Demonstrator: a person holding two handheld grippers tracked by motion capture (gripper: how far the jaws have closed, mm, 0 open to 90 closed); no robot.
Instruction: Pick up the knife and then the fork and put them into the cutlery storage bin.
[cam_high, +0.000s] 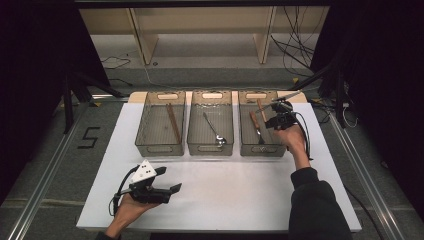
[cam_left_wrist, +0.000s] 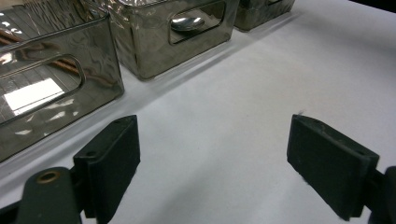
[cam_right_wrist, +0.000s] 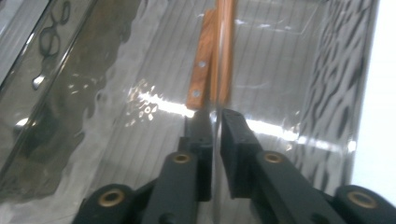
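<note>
At the near edge of the table: the left gripper (cam_high: 165, 191) rests low in the person's hand over bare white surface, jaws wide apart with nothing between them.
Ahead of the left gripper: open white table (cam_left_wrist: 261, 84), then the front walls of the smoky clear bins; the left bin (cam_high: 161, 131) and the middle bin (cam_high: 210, 146) stand just beyond its jaws in the left gripper view.
Right gripper: the right gripper (cam_high: 276, 121) is held over the right bin (cam_high: 246, 148), its jaws pressed together on the thin metal blade of a wooden-handled knife (cam_right_wrist: 219, 56).
Thing in hand: the knife hangs blade-down inside the right bin, its handle running away from the jaws toward the bin's far end; whether it touches the floor I cannot tell.
Beside the right gripper: a second wooden-handled knife (cam_high: 255, 125) lies on the floor of the same bin, just to the jaws' left.
Done so far, judging by how things lie: chopsticks (cam_high: 173, 121) in the left bin, a spoon (cam_high: 215, 131) in the middle bin, one knife down in the right bin; no loose cutlery on the table.
Left to do, likely: set this knife down, open the jaws, draw the gripper out.
Surface: a white sheet over the table, matte and bare near the person.
Beyond the bins: grey floor, a pale wooden shelf frame (cam_high: 200, 30), loose black cables, dark curtains at both sides.
</note>
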